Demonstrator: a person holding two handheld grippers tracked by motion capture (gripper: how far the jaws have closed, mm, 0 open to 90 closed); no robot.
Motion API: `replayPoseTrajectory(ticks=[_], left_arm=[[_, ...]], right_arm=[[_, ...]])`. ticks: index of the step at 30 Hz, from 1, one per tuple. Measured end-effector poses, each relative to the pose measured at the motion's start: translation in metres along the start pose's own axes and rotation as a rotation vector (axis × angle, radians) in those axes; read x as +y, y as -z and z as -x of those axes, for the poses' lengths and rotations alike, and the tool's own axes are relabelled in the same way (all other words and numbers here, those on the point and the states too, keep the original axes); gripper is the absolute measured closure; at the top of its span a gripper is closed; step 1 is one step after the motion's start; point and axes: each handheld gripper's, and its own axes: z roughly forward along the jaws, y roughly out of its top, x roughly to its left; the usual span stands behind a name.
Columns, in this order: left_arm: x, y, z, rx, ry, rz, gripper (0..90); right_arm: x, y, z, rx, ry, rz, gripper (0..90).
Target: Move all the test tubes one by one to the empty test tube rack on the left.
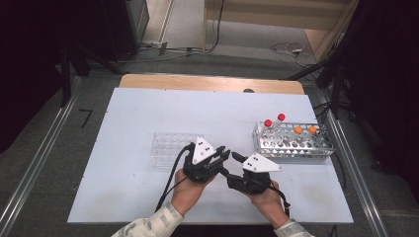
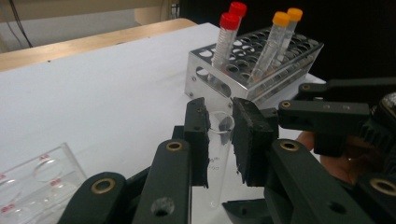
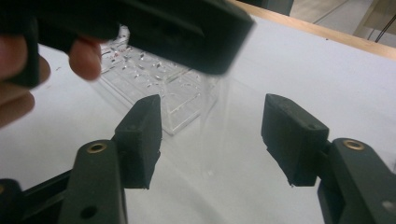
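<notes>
Around your hands on the white surface [image 1: 148, 197] sit two racks: a clear plastic rack [image 1: 170, 147] just left of your left gripper [image 1: 225, 154], and a metal rack [image 1: 292, 141] off to the right, well apart from both grippers. The metal rack holds two red-capped tubes [image 1: 274, 121] and two orange-capped tubes [image 1: 305, 130], all leaning slightly. In the left gripper view the far tip of your right gripper [image 2: 327, 109] reaches in from the right, close beside the left gripper's fingers [image 2: 250, 140] and between them and the metal rack.

Your left gripper's fingers are clamped on a clear, uncapped tube [image 2: 217, 154]. The tube sits between your two hands, just above the surface. Its long axis runs roughly upright in the left gripper view, open mouth toward the metal rack and rounded bottom down toward the gripper's body. Faint printing runs along the tube's side, too small to read; the red marks on the clear plastic rack are also unreadable.

Your right gripper's [image 3: 212, 135] fingers stand wide apart around nothing, with the pale blur of the tube [image 3: 219, 116] ahead of them.
</notes>
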Motion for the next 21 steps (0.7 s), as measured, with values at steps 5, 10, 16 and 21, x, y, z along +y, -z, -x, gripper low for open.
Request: replayPoseTrajectory(ticks=[5,10,16,21], left_arm=[[0.011,0.012,-0.004,-0.005,0.002,0.03,76.9],[0.016,0.02,-0.012,0.013,0.021,0.054,76.9],[0.019,0.029,-0.023,0.032,0.031,0.067,76.9],[0.023,0.04,-0.033,0.059,0.039,0.081,76.9]], right_arm=[[0.0,0.001,0.002,0.003,-0.006,0.003,33.7],[-0.001,0.0,0.0,0.008,-0.001,-0.007,30.8],[-0.002,0.001,0.001,0.004,-0.006,-0.016,25.5],[-0.003,0.002,0.004,-0.006,-0.02,-0.021,23.6]])
